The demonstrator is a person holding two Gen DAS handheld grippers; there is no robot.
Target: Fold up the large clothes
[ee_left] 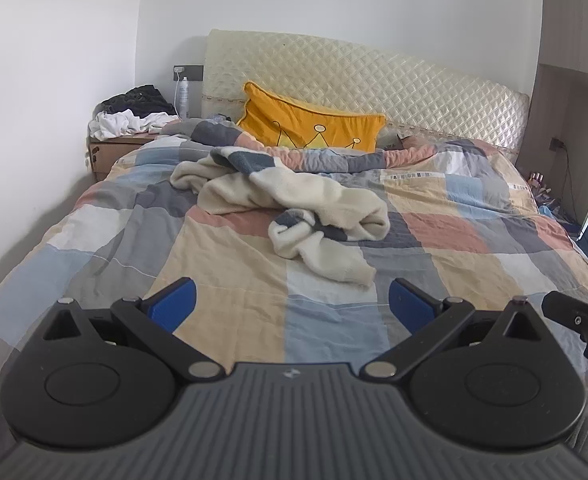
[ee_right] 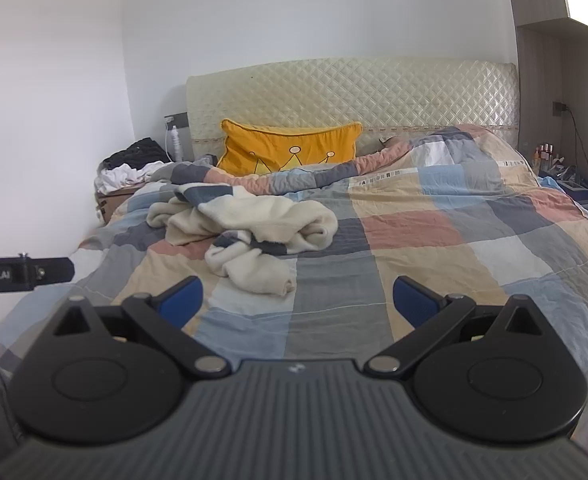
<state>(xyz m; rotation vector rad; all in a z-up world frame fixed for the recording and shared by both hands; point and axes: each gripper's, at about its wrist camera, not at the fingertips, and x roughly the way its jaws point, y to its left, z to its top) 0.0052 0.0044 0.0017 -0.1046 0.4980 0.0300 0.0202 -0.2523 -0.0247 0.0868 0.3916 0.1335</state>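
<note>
Sweater (ee_left: pixel 290 208): lying crumpled mid-bed on the quilt (ee_left: pixel 222 272), unfolded, so nothing is started.
Left gripper (ee_left: pixel 292 300): hovering released, short of it.
Right gripper (ee_right: pixel 297 298): likewise spread wide, empty, readying a two-point pickup.

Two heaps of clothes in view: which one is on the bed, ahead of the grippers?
The cream fleece garment with grey-blue patches, crumpled mid-quilt. The other heap, black and white, sits off the bed on the nightstand by the headboard. Both grippers, left and right, are open.

We cannot make out the clutter (ee_right: pixel 553 160) right of the bed; the quilt (ee_left: pixel 333 156) hides the cushion's (ee_left: pixel 309 124) lower edge.
</note>
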